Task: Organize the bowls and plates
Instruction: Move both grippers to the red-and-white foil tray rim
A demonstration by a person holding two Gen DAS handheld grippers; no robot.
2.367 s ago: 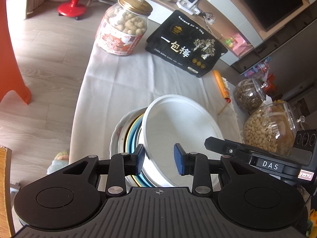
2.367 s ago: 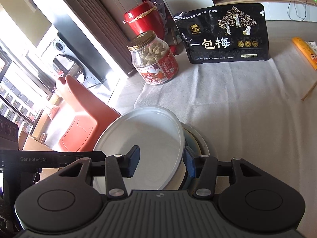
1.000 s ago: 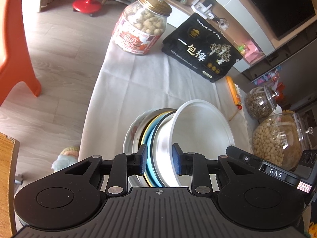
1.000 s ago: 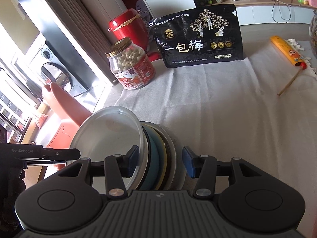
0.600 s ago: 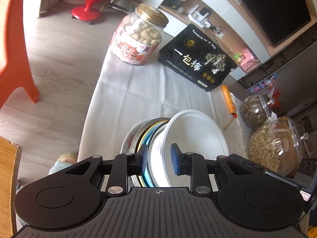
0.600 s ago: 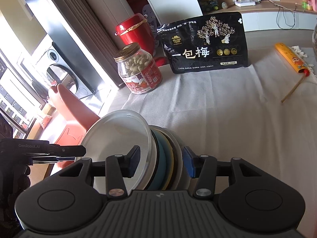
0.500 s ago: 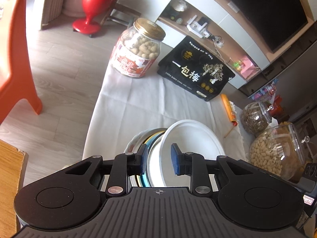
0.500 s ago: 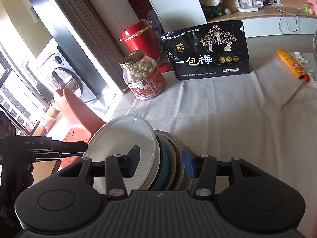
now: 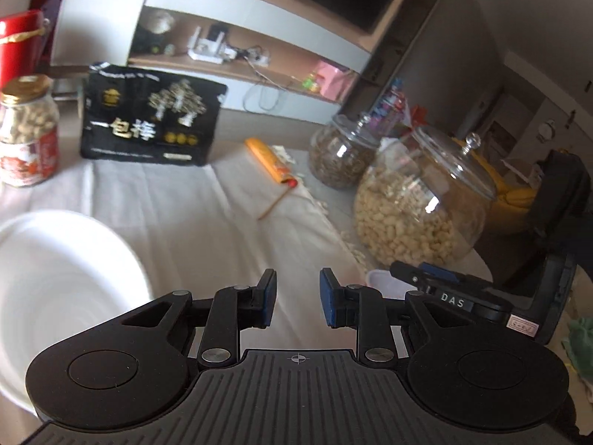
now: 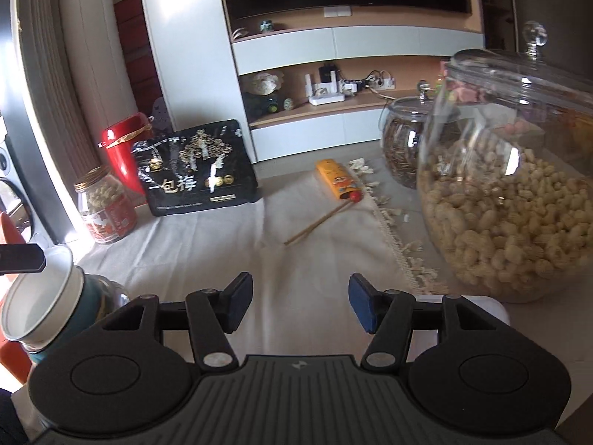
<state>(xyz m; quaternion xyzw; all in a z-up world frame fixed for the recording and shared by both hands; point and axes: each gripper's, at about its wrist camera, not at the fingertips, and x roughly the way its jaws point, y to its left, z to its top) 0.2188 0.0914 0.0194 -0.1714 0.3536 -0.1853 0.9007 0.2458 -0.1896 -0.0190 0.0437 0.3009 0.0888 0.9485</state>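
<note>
- The table with its white cloth [image 10: 229, 256] is the base of the whole scene. Snack stuff lines the far and right edges, which leaves the middle free for sorting dishes.
- Big glass peanut jar [image 10: 511, 200] sits at the right edge, a smaller jar [image 9: 344, 152] of dark stuff just behind it, out of the way.
- Black snack bag [image 9: 152, 126] stands upright at the back, next to the gold-lidded peanut jar [image 9: 27, 133].
- The task's stack of bowls [image 10: 48, 296] is at the left edge of the cloth, nested and tipped on its side, the white bowl [image 9: 63, 289] outermost. Looks parked there, nobody's touching it.
- Right gripper [image 10: 299, 307] has just been opening; jaws apart, nothing between them, only cloth.
- Left gripper [image 9: 298, 298]: jaws narrowly apart, empty, hanging over bare cloth beside the white bowl.
</note>
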